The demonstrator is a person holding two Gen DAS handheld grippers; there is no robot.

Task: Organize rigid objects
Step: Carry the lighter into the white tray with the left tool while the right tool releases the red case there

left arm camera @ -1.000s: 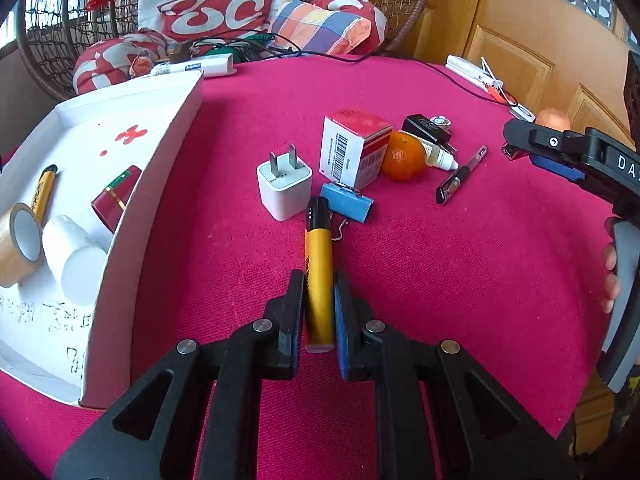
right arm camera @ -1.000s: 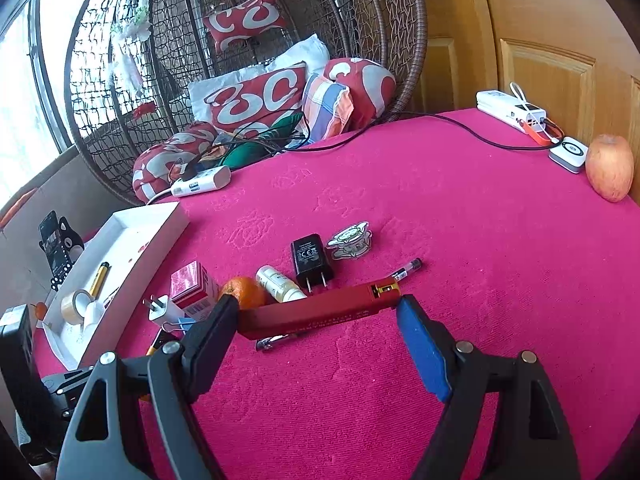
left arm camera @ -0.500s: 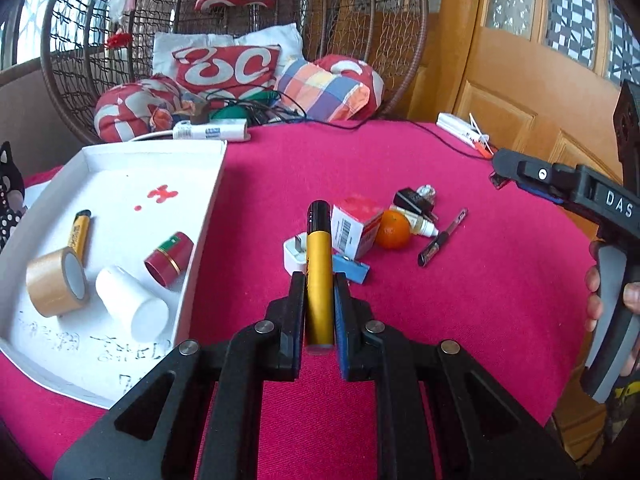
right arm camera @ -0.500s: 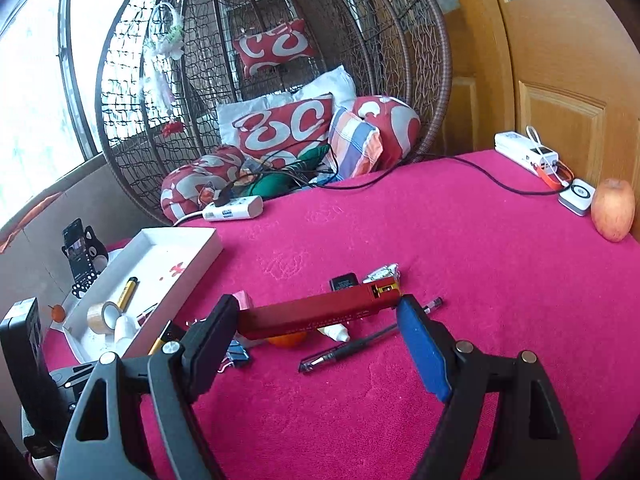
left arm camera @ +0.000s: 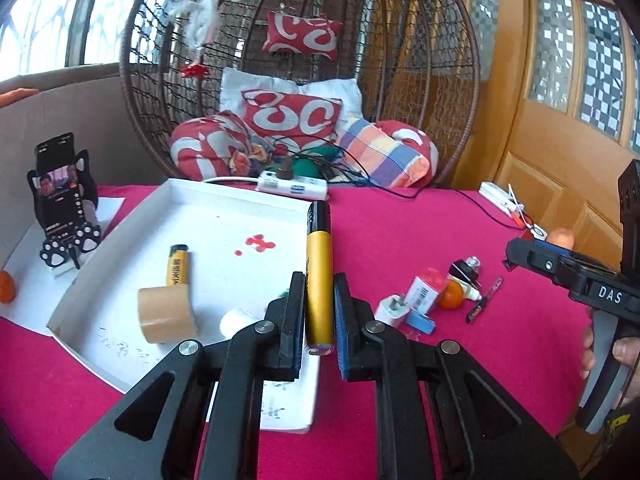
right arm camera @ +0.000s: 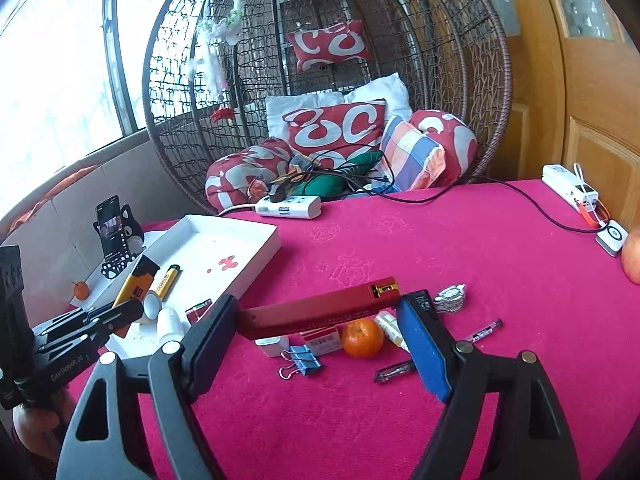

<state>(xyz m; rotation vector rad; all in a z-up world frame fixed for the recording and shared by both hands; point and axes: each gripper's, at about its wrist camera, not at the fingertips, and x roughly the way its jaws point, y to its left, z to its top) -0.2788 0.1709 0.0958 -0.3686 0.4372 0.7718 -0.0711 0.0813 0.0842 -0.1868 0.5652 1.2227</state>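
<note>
My left gripper [left arm camera: 318, 320] is shut on a yellow and black marker [left arm camera: 319, 276] and holds it in the air over the right edge of the white tray [left arm camera: 224, 196]. The tray holds a tape roll [left arm camera: 164, 314], a yellow lighter [left arm camera: 177, 266] and a white cap [left arm camera: 236, 320]. My right gripper [right arm camera: 320, 332] is shut on a long dark red box [right arm camera: 320, 312], held crosswise above the table. The left gripper also shows in the right wrist view [right arm camera: 100, 316], over the tray [right arm camera: 240, 236].
On the red cloth lie a white charger [left arm camera: 394, 308], a red and white box [left arm camera: 426, 290], a blue binder clip [right arm camera: 304, 360], an orange [right arm camera: 362, 338], a small bottle, a black adapter and a pen [right arm camera: 482, 328]. A phone stand [left arm camera: 64, 204], power strips and an apple [right arm camera: 632, 256] ring the table.
My left gripper has lifted the marker off the cloth and carried it left over the tray. My right gripper has risen a little with the red box.
</note>
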